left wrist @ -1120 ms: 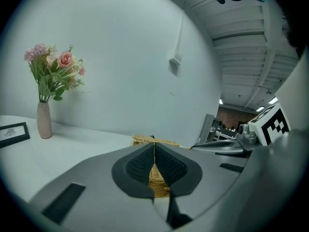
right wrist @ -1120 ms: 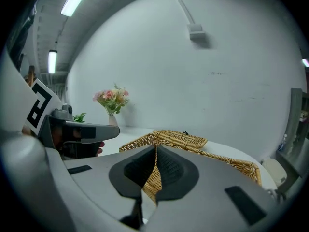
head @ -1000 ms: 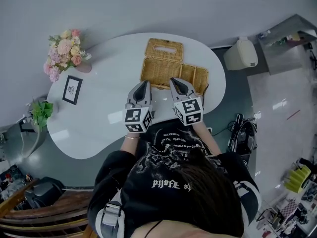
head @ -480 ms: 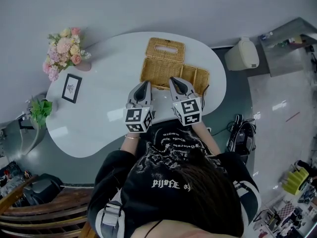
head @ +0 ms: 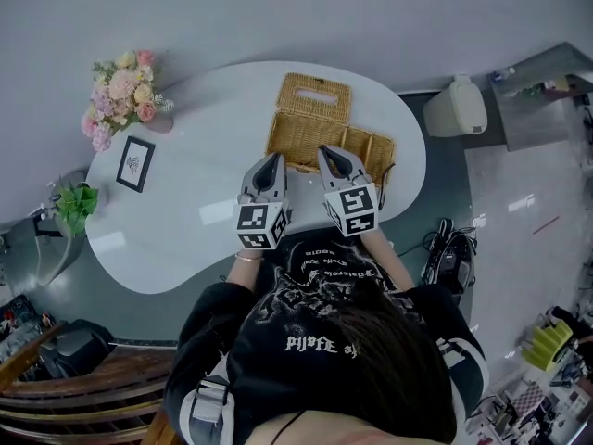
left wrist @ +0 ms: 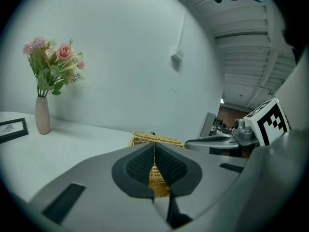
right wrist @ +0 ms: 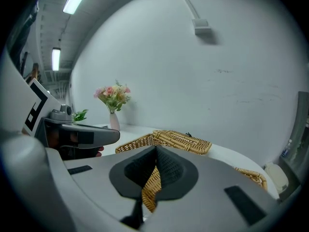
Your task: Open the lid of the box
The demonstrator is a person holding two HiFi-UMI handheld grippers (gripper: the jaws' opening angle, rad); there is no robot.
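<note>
Wicker box [head: 366, 146] stands open on the tabletop [head: 185, 211], its lid [head: 313, 100] laid back; left gripper [head: 271, 158] and right gripper [head: 328, 153] hover closed and empty, their work apparently finished.

Bare table [head: 185, 202] left of wicker box [head: 369, 146]; vase [head: 156, 124], picture frame [head: 135, 165] block far-left end; lid [head: 313, 100] fills room behind.

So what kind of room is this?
Probably a workroom or lab dressed like a home: a white table with flowers, a framed picture and a wicker box, but loose cables on the grey floor.
</note>
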